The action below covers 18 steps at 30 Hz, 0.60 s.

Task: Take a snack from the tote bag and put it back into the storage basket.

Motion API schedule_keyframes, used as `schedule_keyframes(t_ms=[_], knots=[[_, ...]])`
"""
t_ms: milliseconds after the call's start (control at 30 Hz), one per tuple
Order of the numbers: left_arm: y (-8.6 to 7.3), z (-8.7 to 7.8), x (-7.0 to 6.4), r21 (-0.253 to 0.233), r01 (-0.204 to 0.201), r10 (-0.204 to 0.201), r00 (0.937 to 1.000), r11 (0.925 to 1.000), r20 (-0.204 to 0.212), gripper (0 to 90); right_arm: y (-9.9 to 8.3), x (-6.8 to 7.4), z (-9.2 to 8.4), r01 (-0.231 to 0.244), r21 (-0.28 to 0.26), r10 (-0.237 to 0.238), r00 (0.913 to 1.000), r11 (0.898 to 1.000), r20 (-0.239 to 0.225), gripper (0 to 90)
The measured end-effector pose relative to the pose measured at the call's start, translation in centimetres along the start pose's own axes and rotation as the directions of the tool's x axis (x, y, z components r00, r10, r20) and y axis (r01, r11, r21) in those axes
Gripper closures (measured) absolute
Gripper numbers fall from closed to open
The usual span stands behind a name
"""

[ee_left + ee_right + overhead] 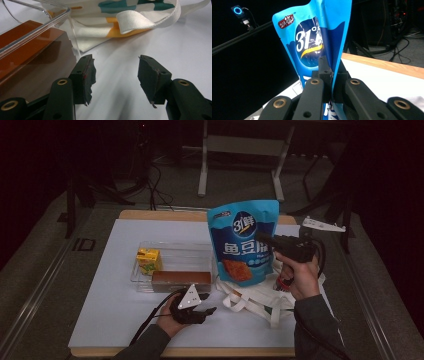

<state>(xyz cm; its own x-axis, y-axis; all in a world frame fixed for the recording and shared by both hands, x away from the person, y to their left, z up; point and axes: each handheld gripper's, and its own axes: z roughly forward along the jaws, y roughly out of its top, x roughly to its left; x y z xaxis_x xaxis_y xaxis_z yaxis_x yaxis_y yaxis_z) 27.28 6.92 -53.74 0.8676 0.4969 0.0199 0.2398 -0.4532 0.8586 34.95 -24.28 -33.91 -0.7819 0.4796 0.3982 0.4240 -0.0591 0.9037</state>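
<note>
The pouch (243,242) hangs upright in the air over the table (100,320), between the clear bin (145,287) and the tote (260,297) that lies flat beneath it. My right tongs (267,241) are clamped on its side edge, jaws pinched tight on the blue film (332,50). My left tongs (207,309) rest low on the table in front of the bin, jaws parted with nothing between them (115,75). So the lift is done, I judge; what is left is to land the pouch, in the tote or the bin, I cannot tell which. The bin holds a yellow carton (149,260) and a brown box (181,280). The tote's mouth looks closed flat, so my left tongs may have to open it.
</note>
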Motion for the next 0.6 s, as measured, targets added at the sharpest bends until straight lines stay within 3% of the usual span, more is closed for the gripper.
schedule_keyframes(t_ms=[600], knots=[[0.0, 0.0, 0.0, 0.001, -0.002, 0.002, 1.0000, 1.0000, 0.003, 46.0, 0.8, 0.2, 3.9, -0.022, 0.002, 0.022, 0.9994, 1.000, -0.027, 88.8]])
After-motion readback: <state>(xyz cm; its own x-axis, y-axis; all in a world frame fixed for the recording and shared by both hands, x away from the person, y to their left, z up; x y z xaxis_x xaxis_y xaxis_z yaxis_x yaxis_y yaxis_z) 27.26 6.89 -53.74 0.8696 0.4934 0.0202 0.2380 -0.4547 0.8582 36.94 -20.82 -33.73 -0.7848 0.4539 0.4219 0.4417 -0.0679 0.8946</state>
